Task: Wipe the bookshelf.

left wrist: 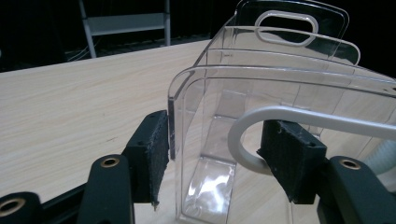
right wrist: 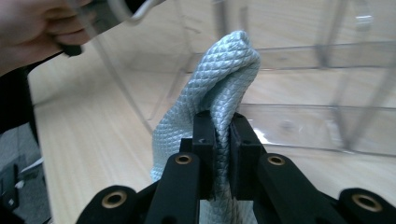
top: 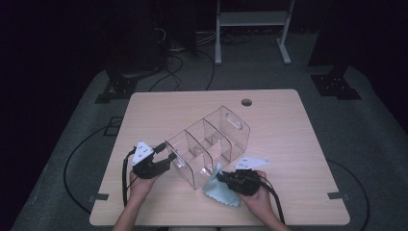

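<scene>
Organizer (top: 211,144) long axis diagonal (handle end far-right), upright.

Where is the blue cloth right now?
The blue cloth is pinched in the right gripper at the near right of the table in the high view, right against the clear plastic organizer.

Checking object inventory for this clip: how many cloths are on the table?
1. A light blue cloth lies at the table's near edge beside the clear organizer, pinched in the right gripper. None other visible.
</scene>
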A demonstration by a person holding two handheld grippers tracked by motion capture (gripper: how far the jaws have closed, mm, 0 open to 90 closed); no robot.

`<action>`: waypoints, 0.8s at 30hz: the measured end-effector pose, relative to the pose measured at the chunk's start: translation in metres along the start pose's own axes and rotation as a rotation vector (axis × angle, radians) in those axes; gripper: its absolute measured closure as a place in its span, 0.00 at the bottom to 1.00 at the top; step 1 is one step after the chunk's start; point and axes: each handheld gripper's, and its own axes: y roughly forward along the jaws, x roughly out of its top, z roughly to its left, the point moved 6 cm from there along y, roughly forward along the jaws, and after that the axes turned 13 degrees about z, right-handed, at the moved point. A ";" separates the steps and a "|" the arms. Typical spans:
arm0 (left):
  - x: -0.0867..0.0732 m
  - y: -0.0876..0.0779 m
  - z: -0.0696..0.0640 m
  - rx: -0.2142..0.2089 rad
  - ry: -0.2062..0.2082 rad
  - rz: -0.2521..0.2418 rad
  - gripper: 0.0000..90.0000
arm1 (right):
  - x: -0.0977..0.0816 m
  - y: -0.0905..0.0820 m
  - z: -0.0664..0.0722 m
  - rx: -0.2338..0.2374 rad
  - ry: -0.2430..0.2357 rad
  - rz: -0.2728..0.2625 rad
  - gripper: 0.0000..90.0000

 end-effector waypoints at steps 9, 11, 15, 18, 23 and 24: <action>-0.006 -0.019 -0.005 0.002 -0.020 -0.006 0.38 | -0.006 -0.024 -0.037 -0.077 0.058 -0.024 0.91; -0.008 -0.023 -0.008 -0.001 -0.013 0.002 0.36 | -0.008 -0.027 -0.045 -0.089 0.071 -0.025 0.91; -0.011 -0.028 -0.020 -0.019 0.014 0.007 0.34 | -0.010 -0.036 -0.057 -0.120 0.082 -0.031 0.91; -0.013 -0.029 -0.029 -0.044 0.015 0.016 0.32 | -0.011 -0.043 -0.064 -0.130 0.098 -0.047 0.91; -0.014 -0.029 -0.047 -0.058 0.046 0.022 0.30 | -0.015 -0.051 -0.073 -0.149 0.111 -0.055 0.91; -0.014 -0.028 -0.051 -0.066 0.048 0.025 0.30 | -0.017 -0.051 -0.075 -0.152 0.118 -0.057 0.91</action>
